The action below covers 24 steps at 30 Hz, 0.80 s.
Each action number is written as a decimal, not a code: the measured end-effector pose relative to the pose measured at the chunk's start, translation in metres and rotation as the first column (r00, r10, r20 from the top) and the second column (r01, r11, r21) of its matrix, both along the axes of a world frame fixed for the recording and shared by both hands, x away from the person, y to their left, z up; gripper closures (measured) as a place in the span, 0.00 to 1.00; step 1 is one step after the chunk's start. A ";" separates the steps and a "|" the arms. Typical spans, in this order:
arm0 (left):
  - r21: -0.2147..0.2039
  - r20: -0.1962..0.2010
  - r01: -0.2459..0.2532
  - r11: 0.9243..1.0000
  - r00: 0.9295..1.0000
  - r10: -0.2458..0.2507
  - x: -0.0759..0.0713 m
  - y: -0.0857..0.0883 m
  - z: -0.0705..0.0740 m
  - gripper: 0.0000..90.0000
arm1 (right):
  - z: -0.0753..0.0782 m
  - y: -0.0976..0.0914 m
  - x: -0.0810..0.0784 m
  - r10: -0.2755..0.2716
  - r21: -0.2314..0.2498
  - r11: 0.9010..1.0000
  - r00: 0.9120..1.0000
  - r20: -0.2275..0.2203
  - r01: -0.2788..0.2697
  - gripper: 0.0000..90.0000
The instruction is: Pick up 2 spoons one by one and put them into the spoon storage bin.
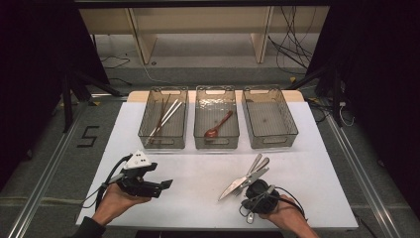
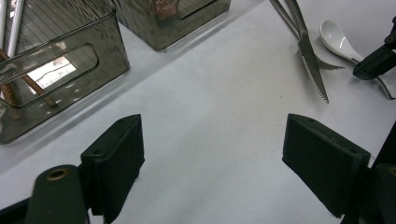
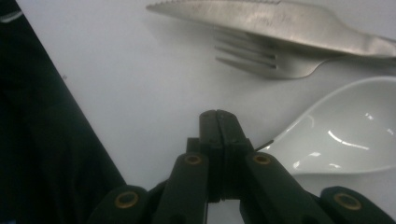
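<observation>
Left tool (image 1: 166,184): jaws spread wide, nothing between them, hanging over bare white tabletop (image 1: 198,173), well away from the cutlery.
Right tool (image 3: 218,122): jaws pressed together, pinching nothing, tip parked right beside the glossy white ceramic soup spoon (image 3: 345,135).
Where the stuff is: the spoon's bowl sits just off to the side of the right tool's closed tip, with the serrated steel table knife (image 3: 280,21) and the steel fork (image 3: 266,58) a bit further out front, knife lying over the fork.
What could go wrong: imo a closed tip can't pick anything up, so pushing in now would probably just shove the slick spoon into the fork and knife. Grabbing at that overlap could also lift two pieces at once.
Count: three clear plastic bins (image 1: 216,124) in a row, one brown wooden spoon (image 1: 218,125), a few chopsticks (image 1: 166,116) (can't count exactly), one knife, one fork, one white spoon.
</observation>
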<state>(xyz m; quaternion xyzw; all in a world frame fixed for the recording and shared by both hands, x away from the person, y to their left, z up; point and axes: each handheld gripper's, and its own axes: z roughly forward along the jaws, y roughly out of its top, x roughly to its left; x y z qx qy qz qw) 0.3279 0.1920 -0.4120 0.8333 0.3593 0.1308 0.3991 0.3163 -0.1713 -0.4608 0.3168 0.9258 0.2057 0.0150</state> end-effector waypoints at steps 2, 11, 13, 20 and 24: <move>0.000 -0.002 -0.001 1.000 1.000 0.001 0.000 0.000 0.000 0.22 | -0.001 -0.002 -0.002 0.009 -0.028 1.000 1.000 -0.011 -0.010 1.00; 0.004 -0.003 -0.003 1.000 1.000 0.003 -0.001 -0.001 -0.001 0.22 | 0.002 -0.028 -0.008 -0.038 -0.095 0.995 0.999 0.003 0.038 1.00; 0.005 0.001 -0.008 1.000 1.000 0.008 -0.001 -0.001 -0.001 0.22 | 0.003 -0.034 -0.007 -0.055 -0.110 0.992 0.998 0.012 0.056 1.00; 0.016 0.014 -0.015 1.000 1.000 0.015 -0.001 0.002 -0.001 0.22 | 0.004 -0.046 -0.003 -0.090 -0.150 0.984 0.996 0.030 0.093 1.00; 0.016 0.013 -0.014 1.000 1.000 0.014 -0.002 0.002 -0.001 0.22 | 0.004 -0.046 -0.003 -0.084 -0.146 0.985 0.996 0.026 0.087 1.00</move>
